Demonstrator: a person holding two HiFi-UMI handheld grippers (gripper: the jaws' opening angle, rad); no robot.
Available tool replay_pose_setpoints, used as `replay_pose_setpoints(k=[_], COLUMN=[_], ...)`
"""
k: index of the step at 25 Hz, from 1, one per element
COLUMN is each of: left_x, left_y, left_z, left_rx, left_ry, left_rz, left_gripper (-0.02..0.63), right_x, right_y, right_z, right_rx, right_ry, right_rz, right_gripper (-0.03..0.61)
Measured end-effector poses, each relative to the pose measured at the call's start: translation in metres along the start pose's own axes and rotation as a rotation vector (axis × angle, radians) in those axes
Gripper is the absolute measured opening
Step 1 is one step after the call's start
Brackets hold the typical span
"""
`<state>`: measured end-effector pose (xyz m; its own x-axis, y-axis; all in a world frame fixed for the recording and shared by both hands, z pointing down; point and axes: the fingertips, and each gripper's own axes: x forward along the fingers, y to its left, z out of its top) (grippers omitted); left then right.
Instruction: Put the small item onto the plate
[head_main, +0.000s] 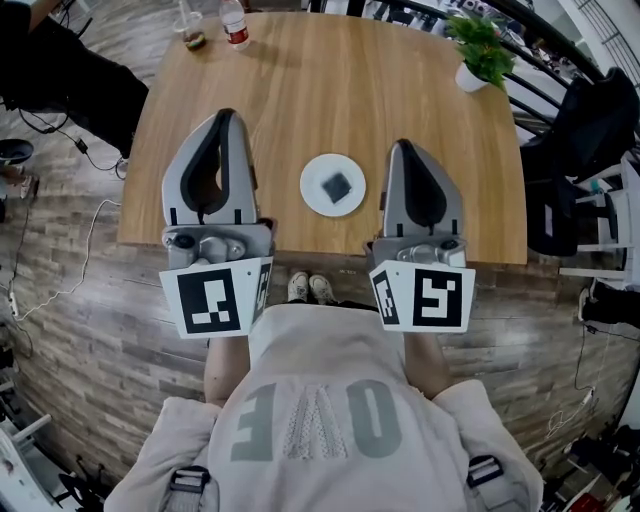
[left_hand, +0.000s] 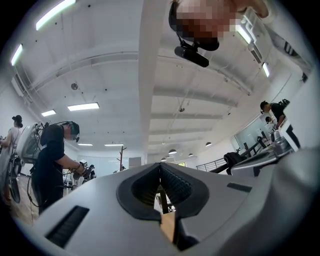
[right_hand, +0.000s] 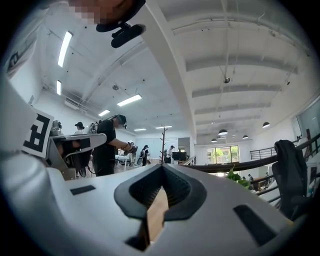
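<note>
A light wooden table (head_main: 330, 100) stands on a grey-brown plank floor (head_main: 70, 340), a potted plant (head_main: 480, 55) at its 1 o'clock corner, a bottle (head_main: 233, 25) at 11 o'clock. Strip lights (left_hand: 82, 106) line the white beamed ceiling (right_hand: 240, 50); bright windows (right_hand: 225, 154) glow beyond.

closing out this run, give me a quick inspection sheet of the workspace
surface: wooden table
job's things: small dark item lies on the white plate
clutter: bottle and cup at the far left corner, potted plant at the far right
grippers: left tongs and right tongs both shut, empty, flanking the plate in the head view
cables: white cable trails over the floor at left
surroundings: black chair at right, plank floor
</note>
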<state>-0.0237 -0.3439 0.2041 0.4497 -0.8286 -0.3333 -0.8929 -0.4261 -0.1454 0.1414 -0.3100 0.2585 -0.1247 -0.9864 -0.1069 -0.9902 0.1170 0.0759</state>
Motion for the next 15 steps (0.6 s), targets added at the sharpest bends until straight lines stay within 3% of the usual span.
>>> replay_pose_setpoints(k=[15], left_x=[0.0], left_y=[-0.015], left_z=[0.012], left_rx=[-0.016], left_ry=[-0.043], left_rz=[-0.044], left_gripper=[0.009], right_x=[-0.009], right_y=[0.002], right_z=[0.012], right_rx=[-0.019], right_ry=[-0.015], right_rz=[0.006], right_gripper=[0.017])
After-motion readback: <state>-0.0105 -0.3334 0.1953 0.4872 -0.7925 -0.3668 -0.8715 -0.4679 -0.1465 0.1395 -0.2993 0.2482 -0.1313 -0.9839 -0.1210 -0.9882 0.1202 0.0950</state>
